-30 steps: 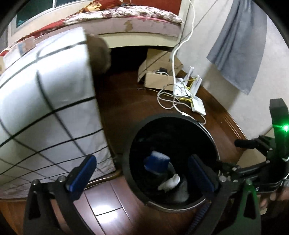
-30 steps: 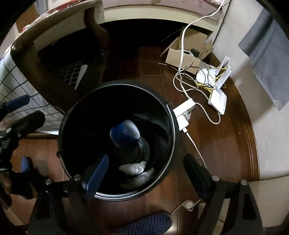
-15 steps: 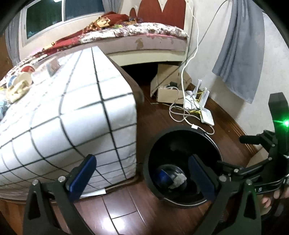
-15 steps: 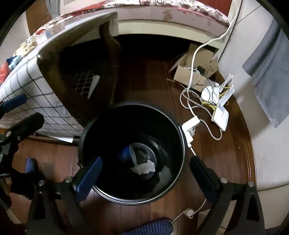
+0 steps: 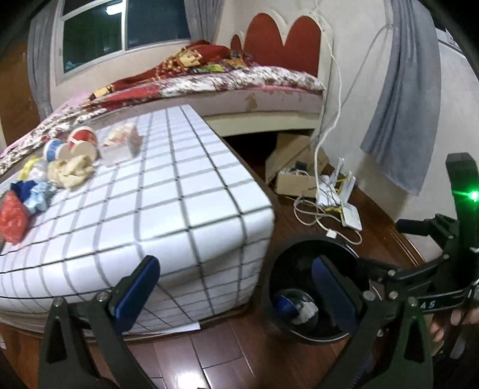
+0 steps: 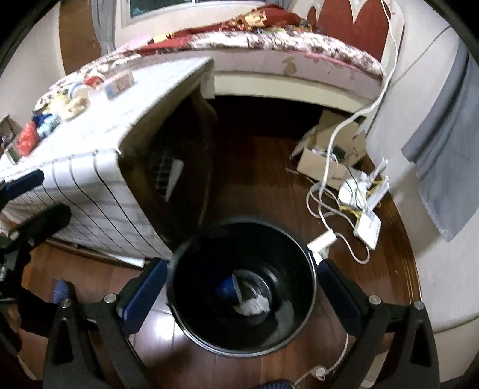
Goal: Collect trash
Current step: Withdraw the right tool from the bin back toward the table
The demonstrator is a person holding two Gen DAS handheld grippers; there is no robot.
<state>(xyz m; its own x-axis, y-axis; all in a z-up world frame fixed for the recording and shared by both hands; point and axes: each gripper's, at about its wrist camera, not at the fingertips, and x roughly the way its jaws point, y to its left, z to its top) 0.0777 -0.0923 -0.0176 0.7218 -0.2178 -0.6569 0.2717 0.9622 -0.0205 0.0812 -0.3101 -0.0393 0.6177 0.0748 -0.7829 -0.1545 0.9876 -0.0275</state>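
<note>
Both grippers hang over the floor with nothing between their jaws: the left gripper [image 5: 233,287] stands wide apart, and the right gripper [image 6: 239,287] is opening. The black bin [image 6: 191,314] beside the checked bench [image 5: 179,194] holds a blue cup [image 5: 283,302] and crumpled tissue [image 6: 254,305]. More trash [image 5: 69,170] lies on the bench.

I am working in a home bedroom. Evidence: a bed [image 5: 239,86] with floral mattress and red scalloped headboard [image 5: 284,42], a curtained window [image 5: 125,27], dark wood floor [image 6: 263,167], a router [image 6: 368,221] with loose cables by the wall.
</note>
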